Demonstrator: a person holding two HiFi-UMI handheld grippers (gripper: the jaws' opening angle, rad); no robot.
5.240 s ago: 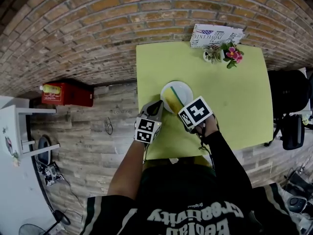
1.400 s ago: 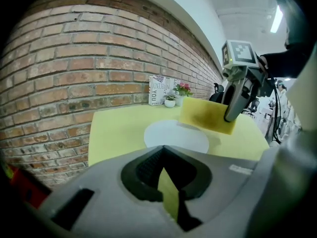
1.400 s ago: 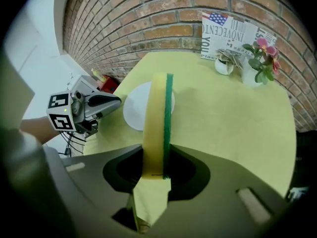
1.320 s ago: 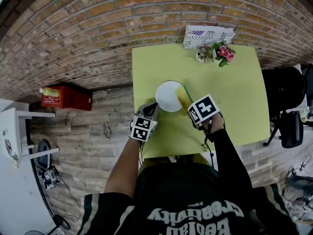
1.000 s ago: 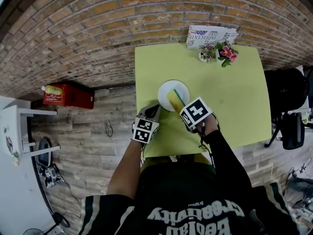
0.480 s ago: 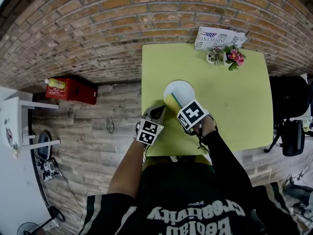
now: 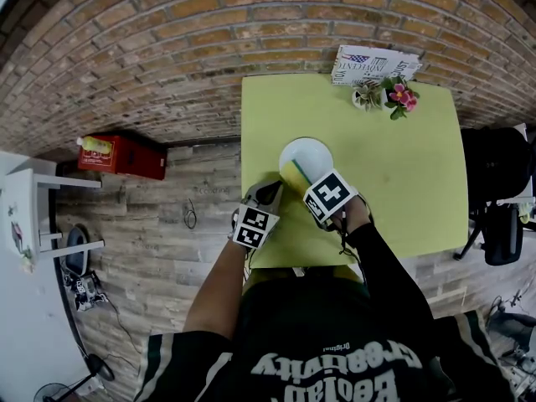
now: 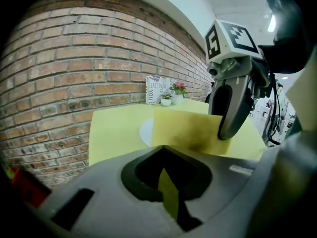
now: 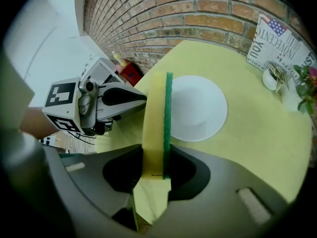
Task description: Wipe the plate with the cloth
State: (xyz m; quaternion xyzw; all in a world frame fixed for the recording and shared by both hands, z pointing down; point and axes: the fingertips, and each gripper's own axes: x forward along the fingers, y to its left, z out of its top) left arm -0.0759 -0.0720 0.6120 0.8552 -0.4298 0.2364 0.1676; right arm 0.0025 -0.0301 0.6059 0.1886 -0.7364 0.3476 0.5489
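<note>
Right gripper clamped on yellow cloth, white plate just ahead of it, left gripper jaws together, empty

curved red-brown brick wall along the far side. floor of grey-brown wood planks, a thin cable lying on it. yellow-green bench set against the wall. printed sign at its far edge, potted flowers just in front. red box at the wall's foot. white furniture far left. black chair on the right.
</note>
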